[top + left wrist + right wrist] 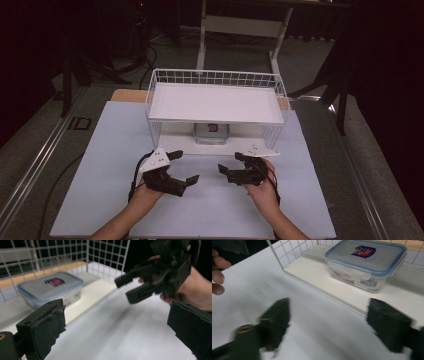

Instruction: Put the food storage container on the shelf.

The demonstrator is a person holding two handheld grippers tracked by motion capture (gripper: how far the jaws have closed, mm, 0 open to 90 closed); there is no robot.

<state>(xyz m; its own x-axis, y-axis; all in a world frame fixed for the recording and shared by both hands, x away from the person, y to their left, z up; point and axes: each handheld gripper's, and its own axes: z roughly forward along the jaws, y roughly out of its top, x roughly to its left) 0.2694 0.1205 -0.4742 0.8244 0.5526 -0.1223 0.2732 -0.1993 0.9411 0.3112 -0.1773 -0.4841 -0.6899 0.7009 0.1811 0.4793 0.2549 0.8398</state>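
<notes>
On the white tabletop (100, 165), toward twelve o'clock from the person's hands, stands a white wire rack (216, 102) with a flat white shelf on top and an open bay underneath. In that bay sits a clear plastic food container (211, 133), shut with a blue-rimmed lid that carries a red and blue label. The high view leaves its contents too small and shaded to read. The left tool's view shows the container (51, 291) from the side, behind the wire grid, resting on the rack's pale base board. The right tool's view brings it (367, 263) closest: through the clear wall something reddish and white shows at the left end, though what it is cannot be told, and a small printed sticker sits on the front wall near the right end.

The left tool (182, 167) rests just above the tabletop at about seven o'clock from the container, its jaws spread wide and holding nothing, with a grey three-cornered plate on top. The right tool (231, 164) sits at about five o'clock from the container, well apart from it, jaws likewise spread and empty. The left tool's view also catches the right tool (130, 287) facing it across bare tabletop.
</notes>
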